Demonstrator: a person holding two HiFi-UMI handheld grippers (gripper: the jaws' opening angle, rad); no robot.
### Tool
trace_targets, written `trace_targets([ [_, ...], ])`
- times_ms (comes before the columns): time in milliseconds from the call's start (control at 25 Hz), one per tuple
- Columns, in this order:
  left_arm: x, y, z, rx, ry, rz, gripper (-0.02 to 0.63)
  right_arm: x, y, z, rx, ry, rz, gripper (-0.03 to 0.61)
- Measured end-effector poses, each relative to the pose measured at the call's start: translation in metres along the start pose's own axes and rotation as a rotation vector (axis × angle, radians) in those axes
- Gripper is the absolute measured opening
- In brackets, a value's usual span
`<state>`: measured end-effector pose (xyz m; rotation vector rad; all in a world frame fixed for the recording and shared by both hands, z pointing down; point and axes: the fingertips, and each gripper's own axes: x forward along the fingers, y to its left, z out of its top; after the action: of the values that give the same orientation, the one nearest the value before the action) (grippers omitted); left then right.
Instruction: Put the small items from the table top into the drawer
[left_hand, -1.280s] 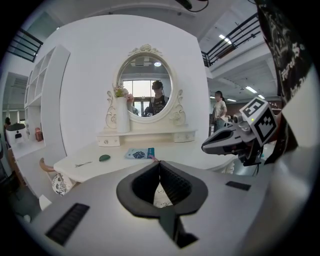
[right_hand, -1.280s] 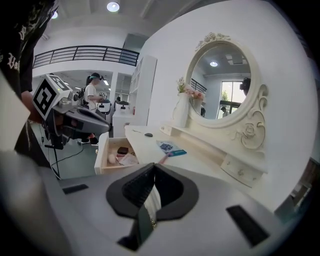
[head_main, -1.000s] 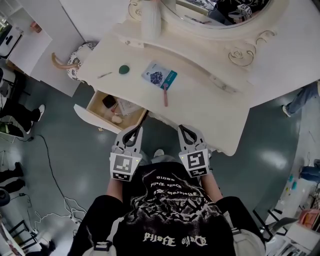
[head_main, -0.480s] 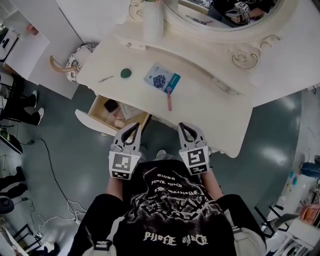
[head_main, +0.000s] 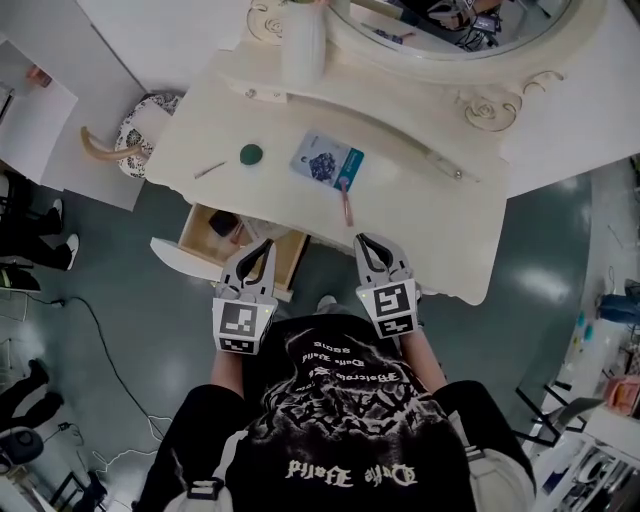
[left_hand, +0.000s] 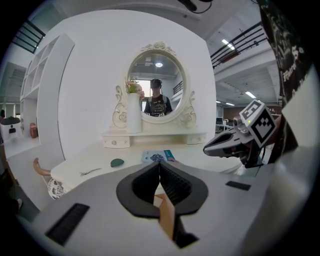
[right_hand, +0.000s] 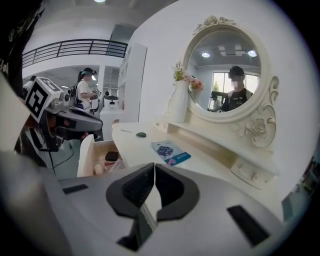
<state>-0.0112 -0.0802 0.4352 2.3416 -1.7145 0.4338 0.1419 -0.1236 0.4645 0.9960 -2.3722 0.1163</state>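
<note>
On the cream dressing table (head_main: 430, 215) lie a thin hairpin (head_main: 210, 170), a round green item (head_main: 251, 154), a blue-and-white packet (head_main: 328, 162) and a pink stick (head_main: 346, 203). The drawer (head_main: 196, 254) under the table's left end stands pulled out with several small things inside. My left gripper (head_main: 264, 244) hovers over the drawer's near right corner, shut and empty. At the table's front edge, just short of the pink stick, my right gripper (head_main: 363, 241) is shut and empty too. The left gripper view shows the packet (left_hand: 157, 157) and green item (left_hand: 117, 162) beyond the shut jaws.
A tall white vase (head_main: 302, 45) and an oval mirror (head_main: 450, 30) stand at the back of the table. A patterned stool (head_main: 135, 135) sits left of it. In the right gripper view the drawer (right_hand: 86, 150) is open at left, with a person (right_hand: 86, 92) far behind.
The table and drawer have drawn closer to both grippers; the right one now reaches the front edge. Both stay shut and empty.
</note>
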Motion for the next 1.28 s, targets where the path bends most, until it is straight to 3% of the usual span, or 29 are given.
trace_targets([
  [560, 0.001, 0.07, -0.001, 0.05, -0.018, -0.142, 0.015, 0.024, -0.004, 0.002, 0.163, 0.088, -0.217, 0.014],
  [880, -0.002, 0.089, -0.013, 0.054, 0.0, -0.23, 0.015, 0.032, -0.001, 0.011, 0.164, 0.116, -0.306, 0.014],
  [1000, -0.004, 0.095, -0.014, 0.042, -0.002, -0.228, 0.015, 0.033, -0.003, 0.012, 0.157, 0.126, -0.311, 0.024],
  [1120, -0.002, 0.1, -0.012, 0.038, 0.0, -0.216, 0.015, 0.036, -0.005, 0.011, 0.168, 0.136, -0.292, 0.089],
  [1280, 0.001, 0.1, -0.012, 0.032, 0.011, -0.194, 0.015, 0.043, -0.01, 0.009, 0.175, 0.146, -0.263, 0.092],
])
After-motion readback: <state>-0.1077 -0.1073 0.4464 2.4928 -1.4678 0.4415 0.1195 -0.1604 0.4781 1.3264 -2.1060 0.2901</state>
